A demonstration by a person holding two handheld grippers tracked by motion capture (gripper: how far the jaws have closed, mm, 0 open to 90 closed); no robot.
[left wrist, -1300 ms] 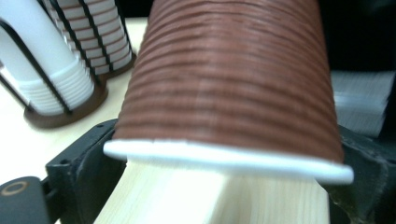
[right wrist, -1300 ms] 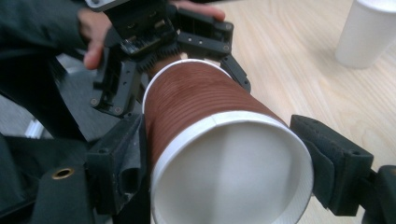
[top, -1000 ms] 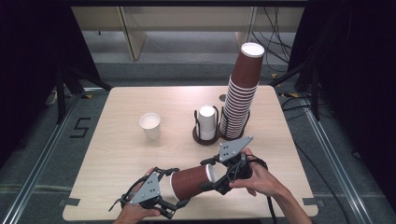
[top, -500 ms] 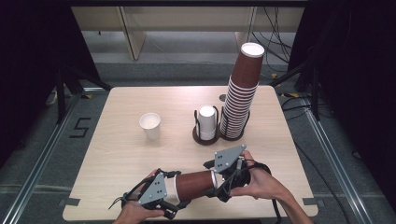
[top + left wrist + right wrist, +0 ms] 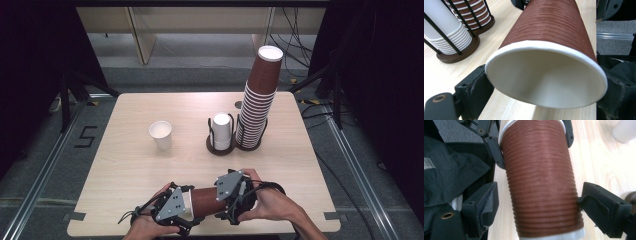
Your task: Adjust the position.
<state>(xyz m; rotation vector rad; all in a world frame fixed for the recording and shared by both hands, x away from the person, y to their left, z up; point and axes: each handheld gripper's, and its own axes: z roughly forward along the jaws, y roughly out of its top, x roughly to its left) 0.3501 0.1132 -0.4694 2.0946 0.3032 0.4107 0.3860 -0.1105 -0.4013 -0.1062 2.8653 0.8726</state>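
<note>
A brown ribbed paper cup [image 5: 204,201] lies on its side above the table's front edge, held between both hands. My left gripper [image 5: 188,209] is shut on its white rim; its jaws have just been closing and squeeze the mouth [image 5: 544,82] into an oval. My right gripper [image 5: 226,201] is open around the cup's base end [image 5: 541,195], its jaws having just been opening. There is a gap between the cup and its left pad [image 5: 489,202], while the right pad [image 5: 589,202] lies at the cup's wall. The left gripper's fingers [image 5: 495,153] show at the far rim.
An upright white cup [image 5: 161,134] stands mid-table on the left. A dark wire holder [image 5: 210,145] carries a stack of white cups [image 5: 447,35]. Beside it on the right rises a tall stack of brown cups [image 5: 257,105]. The table's front edge [image 5: 300,231] is just below the hands.
The right hand has slid left and toward the front edge along the cup, and its jaws have spread off the cup. The left jaws have pinched the rim. The cup sits slightly lower.
</note>
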